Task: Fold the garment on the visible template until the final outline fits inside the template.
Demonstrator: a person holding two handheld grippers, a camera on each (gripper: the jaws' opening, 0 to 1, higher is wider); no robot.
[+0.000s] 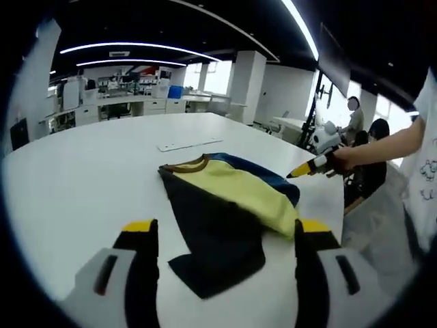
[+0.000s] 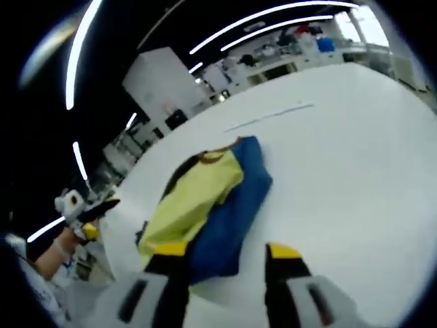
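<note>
Yellow-blue garment (image 1: 229, 205) (template indistinct)

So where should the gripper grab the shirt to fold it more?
Probably the dark flap of the shirt nearest the left gripper, coming in low from that near side. It sticks out flat and loose on the table, between the open jaws.

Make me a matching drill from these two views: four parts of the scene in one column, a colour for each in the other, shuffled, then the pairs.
Things:
1. garment's middle panel
2. garment's near side in the left gripper view
3. garment's near side in the right gripper view
4. table

Colours:
A. white
B. blue
C. yellow
D. black

Pairs: 1-C, 2-D, 3-B, 4-A
</note>
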